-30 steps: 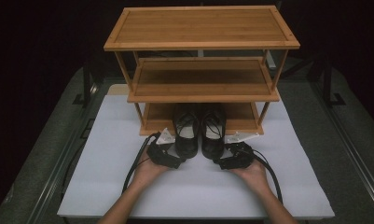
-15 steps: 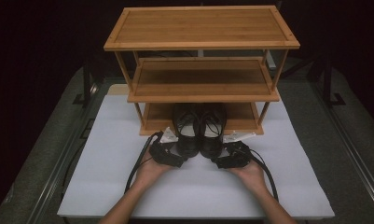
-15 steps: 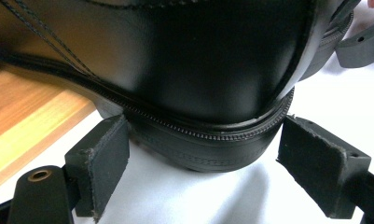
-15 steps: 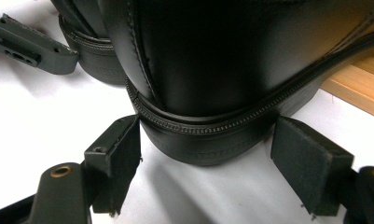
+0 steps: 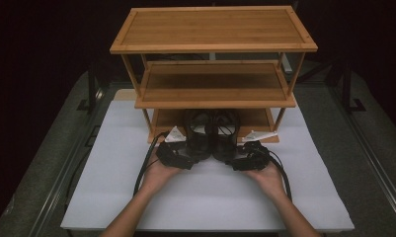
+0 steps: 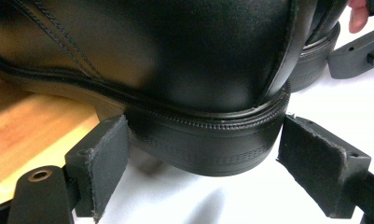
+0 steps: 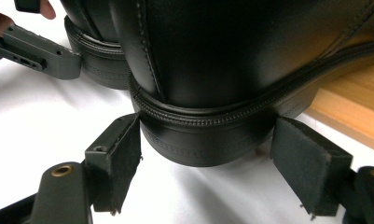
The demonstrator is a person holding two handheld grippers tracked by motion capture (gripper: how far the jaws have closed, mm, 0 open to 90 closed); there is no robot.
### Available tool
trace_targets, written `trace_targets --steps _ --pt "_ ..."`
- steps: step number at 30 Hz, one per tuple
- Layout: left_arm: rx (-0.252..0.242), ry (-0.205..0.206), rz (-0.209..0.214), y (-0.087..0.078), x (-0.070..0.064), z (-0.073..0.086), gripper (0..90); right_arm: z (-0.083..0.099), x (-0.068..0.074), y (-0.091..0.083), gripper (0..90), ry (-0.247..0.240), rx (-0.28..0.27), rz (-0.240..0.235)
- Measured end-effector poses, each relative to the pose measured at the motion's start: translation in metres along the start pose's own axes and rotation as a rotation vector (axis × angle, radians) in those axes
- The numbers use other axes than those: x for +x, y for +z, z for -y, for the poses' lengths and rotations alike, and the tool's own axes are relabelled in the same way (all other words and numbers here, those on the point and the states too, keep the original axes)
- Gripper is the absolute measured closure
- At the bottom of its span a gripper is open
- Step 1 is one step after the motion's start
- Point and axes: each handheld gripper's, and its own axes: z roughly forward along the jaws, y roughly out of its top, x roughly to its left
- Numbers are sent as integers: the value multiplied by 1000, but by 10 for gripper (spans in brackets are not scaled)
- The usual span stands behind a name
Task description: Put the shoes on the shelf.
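Both shoes have slid further under the rack since a second ago, and the hands have followed them forward, so the pair now sits with its toes tucked onto the bottom shelf [image 5: 257, 118] of the wooden shoe rack [image 5: 213, 29] while the heels hang out over the white mat [image 5: 205, 197]. Left gripper [image 5: 181, 157] is right behind the left shoe [image 5: 199, 136], and in the left gripper view its jaws stand wide apart on either side of the heel [image 6: 208, 149], pads just beside the sole but not squeezing it as far as I can tell. Same story on the other side: right gripper [image 5: 239, 162] is parked behind the right shoe [image 5: 226, 134], jaws spread wide around that heel [image 7: 203, 140], with a sliver of gap on each side. So neither tool is actually clamping anything right now; it looks more like they're cradling and nudging the heels than carrying. My read is the job is tucking the pair onto the lowest shelf and it's maybe most of the way there, since the back halves are off the wood. The two shoes are touching or nearly so, side by side, so a bit more even pushing on both heels should probably seat them without skewing one.
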Motion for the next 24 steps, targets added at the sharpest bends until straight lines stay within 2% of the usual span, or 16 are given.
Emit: trace_targets --steps 12,14,17,18,24 --pt "-12 -26 -14 10 16 -12 165 -15 -14 9 245 12 -8 8" --pt "8 -20 -25 14 21 -14 165 -18 -17 14 245 4 -4 25" --pt "9 -5 -31 18 26 -15 164 -20 -19 18 245 5 -1 32" --pt "-3 -21 -35 21 28 -15 164 -22 -20 20 245 5 1 38" --pt "-10 -33 -55 32 41 -22 164 -33 -31 30 245 3 -11 68"
